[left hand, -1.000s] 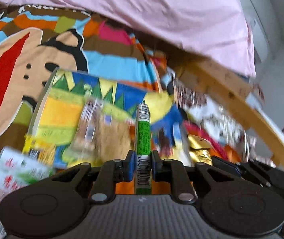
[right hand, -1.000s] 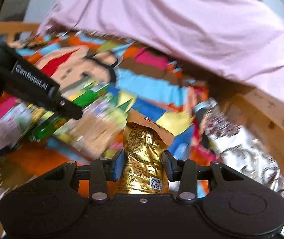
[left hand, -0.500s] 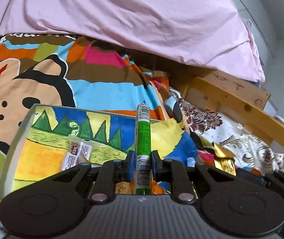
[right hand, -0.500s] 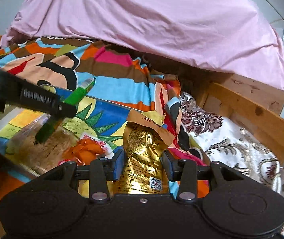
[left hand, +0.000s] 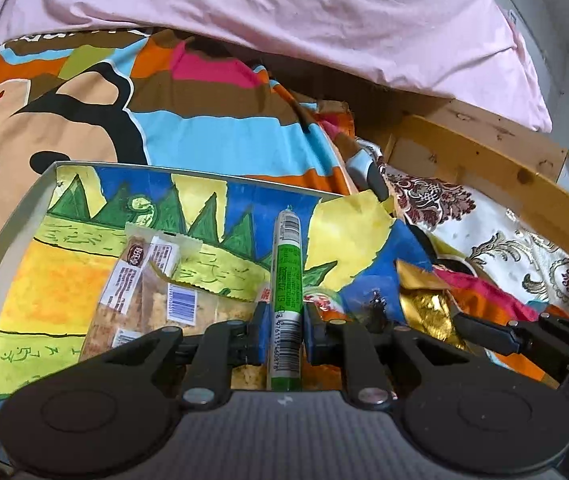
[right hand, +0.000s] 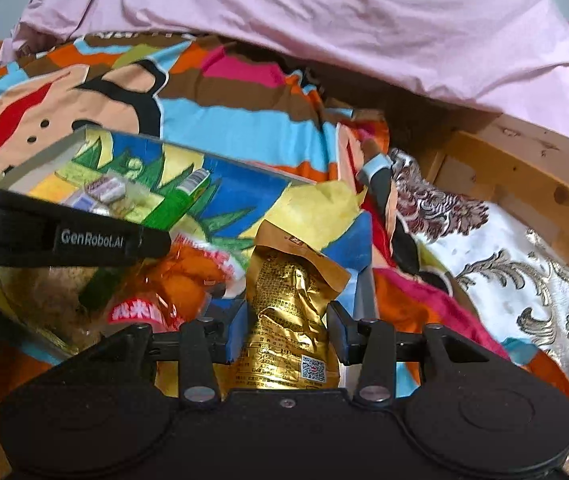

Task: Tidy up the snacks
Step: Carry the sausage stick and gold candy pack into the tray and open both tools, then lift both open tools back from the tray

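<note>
Two grippers hover over one painted tray [left hand: 8, 240] on the bed. The left gripper [left hand: 283, 330] is clamped tight on one green stick snack [left hand: 288, 280]; the right gripper [right hand: 288, 330] pinches one gold packet [right hand: 284, 300]. In the tray lie one clear cracker pack [left hand: 140, 300] and one orange packet [right hand: 180, 280].

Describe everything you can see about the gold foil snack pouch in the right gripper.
The gold foil snack pouch is crinkled and shiny, with a matte tan folded top flap, small printed text and a QR code near its bottom. It stands roughly upright between the blue-padded fingers of the right gripper, which are gripping its sides. It hangs over the near right corner of the painted tray, beside an orange snack packet.
</note>
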### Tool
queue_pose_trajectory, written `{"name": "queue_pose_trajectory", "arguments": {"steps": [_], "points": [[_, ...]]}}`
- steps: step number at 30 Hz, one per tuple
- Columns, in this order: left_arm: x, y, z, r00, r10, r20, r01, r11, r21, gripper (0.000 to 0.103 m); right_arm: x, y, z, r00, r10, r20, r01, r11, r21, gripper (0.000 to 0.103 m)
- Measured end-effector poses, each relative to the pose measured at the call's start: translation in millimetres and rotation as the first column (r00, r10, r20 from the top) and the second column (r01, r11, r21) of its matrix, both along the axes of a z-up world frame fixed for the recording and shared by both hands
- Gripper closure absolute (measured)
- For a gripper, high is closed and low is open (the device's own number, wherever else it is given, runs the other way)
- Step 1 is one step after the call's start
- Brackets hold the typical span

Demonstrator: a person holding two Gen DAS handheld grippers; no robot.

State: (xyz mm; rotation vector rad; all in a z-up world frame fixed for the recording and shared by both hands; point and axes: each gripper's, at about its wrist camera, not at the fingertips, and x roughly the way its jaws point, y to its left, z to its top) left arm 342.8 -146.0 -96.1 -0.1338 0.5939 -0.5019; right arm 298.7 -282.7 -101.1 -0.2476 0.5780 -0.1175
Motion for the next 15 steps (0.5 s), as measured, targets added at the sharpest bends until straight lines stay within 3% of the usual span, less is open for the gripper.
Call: {"name": "queue_pose_trajectory", "arguments": {"steps": [7, 9, 15], "points": [[-1.4, -4.5, 0.9, 1.0, -0.003, -0.001, 0.003, 0.999, 0.036, 0.083, 1.9, -4.1, -4.6, 0.999, -0.014, -0.036, 0.015, 1.0, 0.023, 0.053], [-1.1, -3.9, 1.4, 1.0, -0.004, -0.01, 0.004, 0.999, 0.035, 0.079, 1.5, -6.1, -3.7, 0.999, -0.022, -0.037, 0.023, 0.999, 0.043, 0.045], [-4.6, 5.6, 7.3, 0.999, 0.013, -0.038, -0.013, 1.0, -0.009, 0.057, -5.0, -12.0, 6.8, 0.999, -0.045, -0.018, 0.047, 0.994, 0.099, 0.035]]}}
